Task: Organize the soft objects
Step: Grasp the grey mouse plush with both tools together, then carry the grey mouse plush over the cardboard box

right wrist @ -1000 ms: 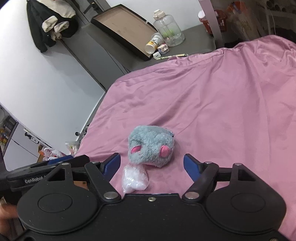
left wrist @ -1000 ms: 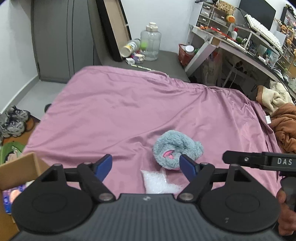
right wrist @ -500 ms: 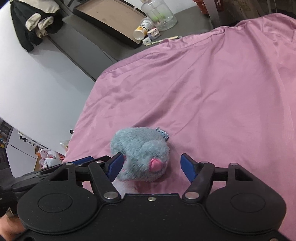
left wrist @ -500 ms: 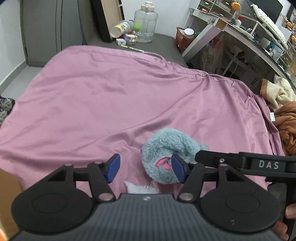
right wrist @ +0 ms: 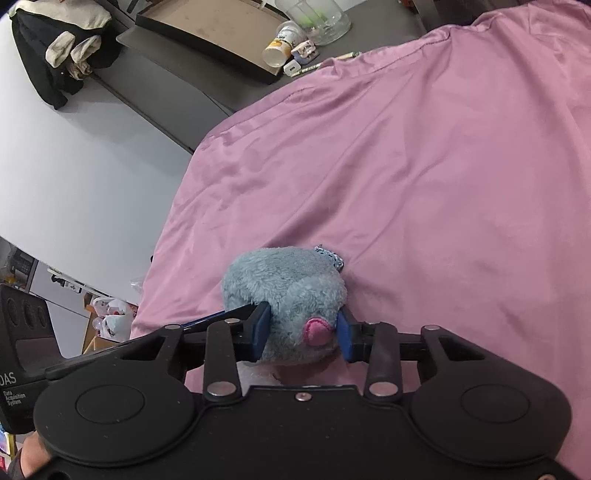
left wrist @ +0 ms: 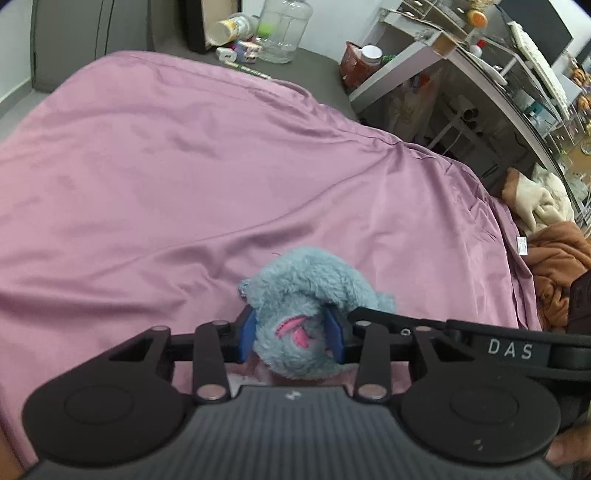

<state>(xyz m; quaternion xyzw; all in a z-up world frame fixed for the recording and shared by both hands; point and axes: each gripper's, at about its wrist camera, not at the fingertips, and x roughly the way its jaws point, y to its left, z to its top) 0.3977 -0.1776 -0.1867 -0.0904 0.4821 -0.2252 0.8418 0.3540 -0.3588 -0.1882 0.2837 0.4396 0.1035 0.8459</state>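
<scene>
A fluffy grey-blue plush toy point(left wrist: 310, 295) with pink ears lies on the pink bedsheet point(left wrist: 184, 177). My left gripper point(left wrist: 293, 334) is shut on the plush, its blue pads pressed into the fur on both sides. My right gripper point(right wrist: 301, 334) is also shut on the same plush point(right wrist: 284, 291), pinching it around a pink ear. The two grippers hold it from opposite sides. A white plastic bag point(right wrist: 258, 373) peeks out under the plush, mostly hidden.
Brown and cream clothes point(left wrist: 554, 258) are piled at the bed's right edge. A desk with shelves point(left wrist: 480, 74) stands beyond. A water jug point(left wrist: 280, 29), a cup and small items sit on a grey surface behind the bed. A white wall point(right wrist: 74, 147) lies left.
Both grippers moved forward onto the plush and closed from wide open to pinching it. The white bag is now almost hidden under the plush and grippers.
</scene>
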